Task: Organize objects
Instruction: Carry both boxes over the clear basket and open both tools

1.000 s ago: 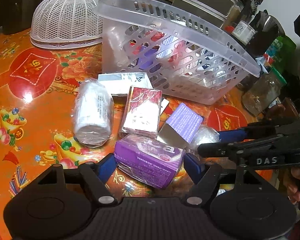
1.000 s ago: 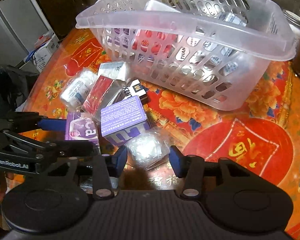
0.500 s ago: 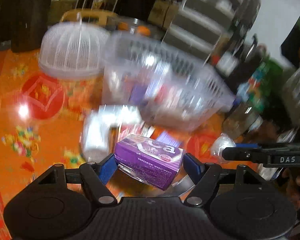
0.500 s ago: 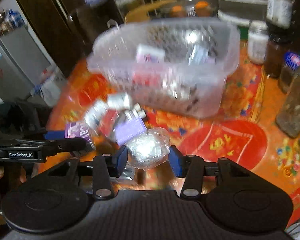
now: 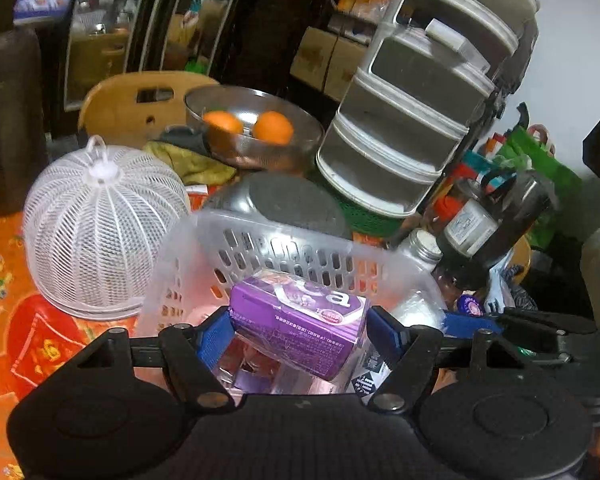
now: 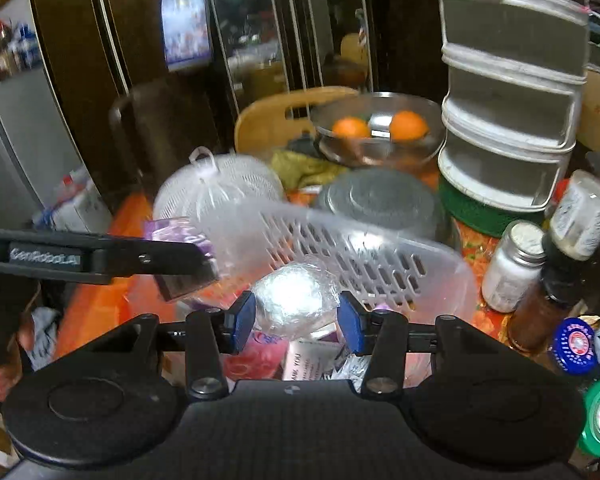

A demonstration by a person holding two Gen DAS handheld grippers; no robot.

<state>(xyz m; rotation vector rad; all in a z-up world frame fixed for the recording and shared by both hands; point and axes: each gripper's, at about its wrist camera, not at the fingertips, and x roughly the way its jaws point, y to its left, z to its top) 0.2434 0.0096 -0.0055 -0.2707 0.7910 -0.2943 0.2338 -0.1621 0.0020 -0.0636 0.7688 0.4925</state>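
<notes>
My left gripper (image 5: 298,330) is shut on a purple box (image 5: 300,320) wrapped in clear film and holds it above the open clear plastic basket (image 5: 284,248). My right gripper (image 6: 296,316) is shut on a small clear-wrapped white bundle (image 6: 296,296) and holds it above the same basket (image 6: 364,256). Several packets lie in the basket under both grippers. The left gripper's arm shows in the right wrist view (image 6: 100,258), close to the left of the right gripper. The right gripper's arm shows in the left wrist view (image 5: 520,326).
A white mesh food cover (image 5: 96,232) stands left of the basket. Behind are an upturned metal bowl (image 5: 284,196), a steel bowl with two oranges (image 5: 256,132) and a stacked grey container (image 5: 420,120). Jars and bottles (image 6: 516,264) crowd the right side.
Both grippers rose from the tablecloth with their loads and moved forward over the basket. The loose boxes on the table have dropped out of view.
</notes>
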